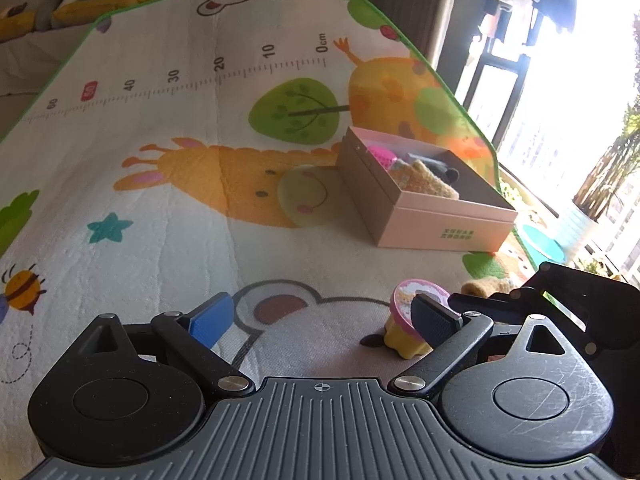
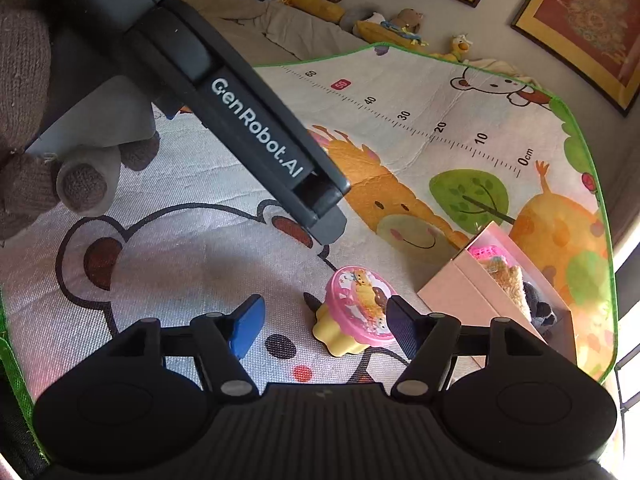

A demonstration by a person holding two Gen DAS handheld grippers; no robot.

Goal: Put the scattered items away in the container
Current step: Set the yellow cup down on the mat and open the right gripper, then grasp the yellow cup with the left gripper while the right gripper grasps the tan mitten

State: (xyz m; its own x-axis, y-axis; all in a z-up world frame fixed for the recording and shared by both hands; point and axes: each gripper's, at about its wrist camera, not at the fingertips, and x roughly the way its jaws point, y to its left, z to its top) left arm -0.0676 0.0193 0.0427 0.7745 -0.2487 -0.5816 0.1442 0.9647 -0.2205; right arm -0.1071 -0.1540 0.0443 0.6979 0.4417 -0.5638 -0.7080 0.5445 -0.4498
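Note:
A toy cupcake (image 2: 354, 314) with a pink picture lid and a yellow base lies tilted on the play mat. In the right wrist view it sits between my right gripper's (image 2: 326, 326) open fingers, close to the black pad. In the left wrist view the same cupcake (image 1: 404, 320) is partly hidden behind the black finger of my open left gripper (image 1: 323, 320), which holds nothing. The pink cardboard box (image 1: 428, 216) stands open beyond, with a pink toy, a tan plush and a dark plush inside. The box (image 2: 460, 292) is just right of the cupcake.
A tan plush piece (image 1: 484, 286) lies on the mat between the cupcake and the box. The left tool's handle (image 2: 256, 136), held by a gloved hand (image 2: 24, 120), crosses the upper left. The mat's green edge (image 2: 604, 216) runs close behind the box. Stuffed toys line the far wall.

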